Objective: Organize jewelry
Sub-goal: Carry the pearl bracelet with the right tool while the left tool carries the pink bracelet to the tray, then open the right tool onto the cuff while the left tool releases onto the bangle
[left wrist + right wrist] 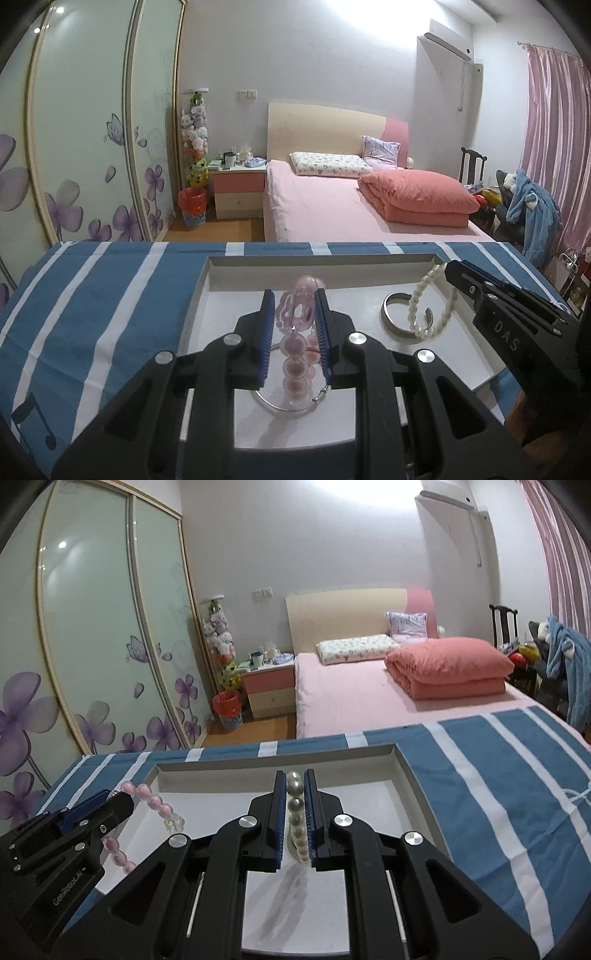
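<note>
Pink glass beads fill the left gripper point(294, 314); its jaws pinch a pink bracelet point(295, 354) that hangs over the near half of the tray point(465, 354); the right gripper point(294, 812) has its jaws pressed together on a pearl bracelet point(295, 823), held over the tray's middle; in the left view that pearl loop dangles toward the tray's right side, just over a silver cuff point(397, 317) lying on the tray floor.

A thin silver bangle point(280, 406) lies near the tray's front edge, under the pink beads; the tray sits on a blue-and-white striped cloth point(92, 314) covering the counter, near its far edge.

By count: two grippers, one tray, four pieces of jewelry in sight: one pink bracelet, one pearl bracelet, one cuff, one bangle; no loose pieces show on the cloth outside the tray.

As a judgement, the task seems well along; two pieces rest in the tray, and the two held ones hang over it, seemingly about to be set down; what is left is likely to lay each bracelet flat on bare tray floor, apart from the cuff and bangle, and let go; whether more jewelry waits out of view cannot be told.
</note>
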`<state>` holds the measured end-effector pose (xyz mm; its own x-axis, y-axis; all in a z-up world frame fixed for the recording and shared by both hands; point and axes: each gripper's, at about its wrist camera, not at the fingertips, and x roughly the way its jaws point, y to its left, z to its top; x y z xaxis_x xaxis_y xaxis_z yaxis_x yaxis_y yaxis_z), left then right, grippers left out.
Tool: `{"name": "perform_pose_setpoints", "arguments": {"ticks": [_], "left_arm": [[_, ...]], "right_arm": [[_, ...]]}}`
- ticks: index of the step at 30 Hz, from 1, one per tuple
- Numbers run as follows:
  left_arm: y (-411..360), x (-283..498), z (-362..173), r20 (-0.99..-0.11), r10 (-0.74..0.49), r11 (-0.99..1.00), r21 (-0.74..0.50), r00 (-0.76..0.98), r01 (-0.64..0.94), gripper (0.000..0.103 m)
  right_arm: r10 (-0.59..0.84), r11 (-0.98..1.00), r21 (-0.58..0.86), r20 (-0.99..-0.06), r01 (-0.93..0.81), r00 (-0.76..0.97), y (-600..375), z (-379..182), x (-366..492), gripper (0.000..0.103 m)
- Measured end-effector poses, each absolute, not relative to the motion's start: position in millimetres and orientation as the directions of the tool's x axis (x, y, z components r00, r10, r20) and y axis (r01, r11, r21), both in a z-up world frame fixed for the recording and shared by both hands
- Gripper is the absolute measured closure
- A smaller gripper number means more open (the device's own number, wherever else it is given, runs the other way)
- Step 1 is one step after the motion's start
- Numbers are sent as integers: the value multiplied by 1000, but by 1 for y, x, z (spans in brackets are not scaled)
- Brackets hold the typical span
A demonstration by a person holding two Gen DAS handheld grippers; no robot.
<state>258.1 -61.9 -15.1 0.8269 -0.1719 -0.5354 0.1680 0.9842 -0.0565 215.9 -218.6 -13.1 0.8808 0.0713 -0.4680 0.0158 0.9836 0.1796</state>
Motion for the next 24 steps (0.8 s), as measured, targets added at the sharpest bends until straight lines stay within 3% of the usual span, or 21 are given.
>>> {"name": "perform_pose_setpoints", "arguments": {"ticks": [1, 2, 4, 24], "left_arm": [[-61, 259, -16, -538, -170, 985, -58, 826, 165, 78], [-60, 259, -16, -535, -170, 985, -60, 828, 163, 77], [-57, 260, -14, -528, -165, 986, -62, 833, 156, 73], [-37, 237, -2, -511, -135, 991, -61, 849, 121, 72]], "right_arm": [[73, 983, 181, -473, 16, 878, -220, -14, 218, 87], [73, 983, 183, -477, 18, 876, -221, -15, 218, 75], [66, 982, 189, -471, 28, 880, -223, -15, 216, 60], [45, 983, 178, -458, 42, 888, -232, -8, 200, 60]]}}
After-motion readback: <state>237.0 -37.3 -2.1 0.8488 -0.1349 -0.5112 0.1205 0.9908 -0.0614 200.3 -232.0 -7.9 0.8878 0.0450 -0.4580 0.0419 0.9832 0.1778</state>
